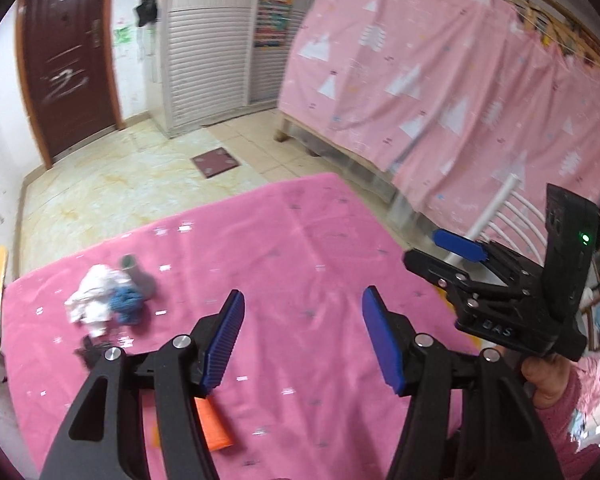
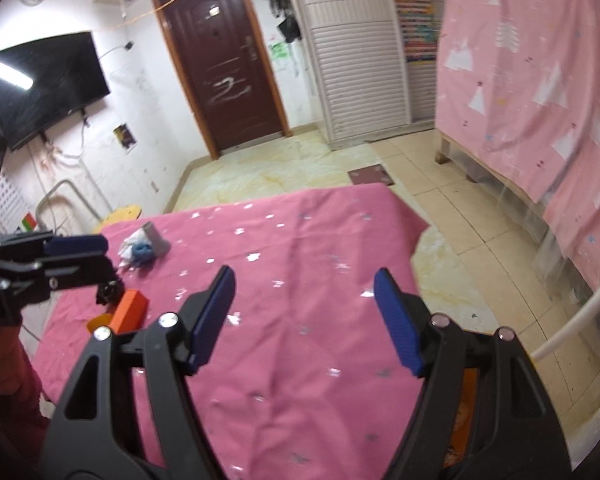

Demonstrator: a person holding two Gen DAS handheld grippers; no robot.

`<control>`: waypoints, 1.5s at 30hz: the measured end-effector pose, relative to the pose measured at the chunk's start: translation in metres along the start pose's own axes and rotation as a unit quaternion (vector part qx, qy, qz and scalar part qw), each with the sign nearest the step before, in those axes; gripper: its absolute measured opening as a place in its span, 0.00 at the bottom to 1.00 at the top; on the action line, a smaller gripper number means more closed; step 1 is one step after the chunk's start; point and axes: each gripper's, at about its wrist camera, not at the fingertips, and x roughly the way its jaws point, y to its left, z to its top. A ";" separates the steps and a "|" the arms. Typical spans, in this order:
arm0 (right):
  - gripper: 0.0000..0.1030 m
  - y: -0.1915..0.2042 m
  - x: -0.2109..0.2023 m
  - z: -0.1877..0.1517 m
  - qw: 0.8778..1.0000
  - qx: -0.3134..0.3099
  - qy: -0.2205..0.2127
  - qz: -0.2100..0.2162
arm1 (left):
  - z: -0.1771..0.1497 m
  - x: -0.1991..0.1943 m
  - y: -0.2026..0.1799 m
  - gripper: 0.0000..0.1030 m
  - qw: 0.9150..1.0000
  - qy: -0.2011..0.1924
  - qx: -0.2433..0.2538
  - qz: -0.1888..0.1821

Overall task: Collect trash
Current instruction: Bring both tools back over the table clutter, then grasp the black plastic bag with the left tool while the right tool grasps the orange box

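Observation:
A pink cloth (image 1: 300, 248) covers the table. On its left side lies a small heap of trash: crumpled white paper (image 1: 94, 294), a blue wad (image 1: 127, 303), a grey cardboard tube (image 1: 138, 274) and a small black scrap (image 1: 90, 350). An orange box (image 1: 214, 424) lies near me, partly behind my left finger. My left gripper (image 1: 302, 338) is open and empty above the cloth, right of the heap. My right gripper (image 2: 304, 316) is open and empty over the cloth's middle. The heap also shows in the right wrist view: white paper (image 2: 131, 249), tube (image 2: 158, 238), orange box (image 2: 130, 308).
A pink curtain (image 1: 440, 80) hangs over a bed frame on the right. A brown door (image 2: 224, 64) and a white slatted cabinet (image 2: 356, 52) stand at the back. A television (image 2: 44, 84) hangs on the left wall. A yellow stool (image 2: 120, 216) stands beyond the table.

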 end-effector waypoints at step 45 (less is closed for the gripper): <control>0.78 0.171 0.087 -0.024 0.980 -0.128 0.125 0.083 | -0.069 0.043 0.160 0.23 0.982 0.062 -0.166 0.058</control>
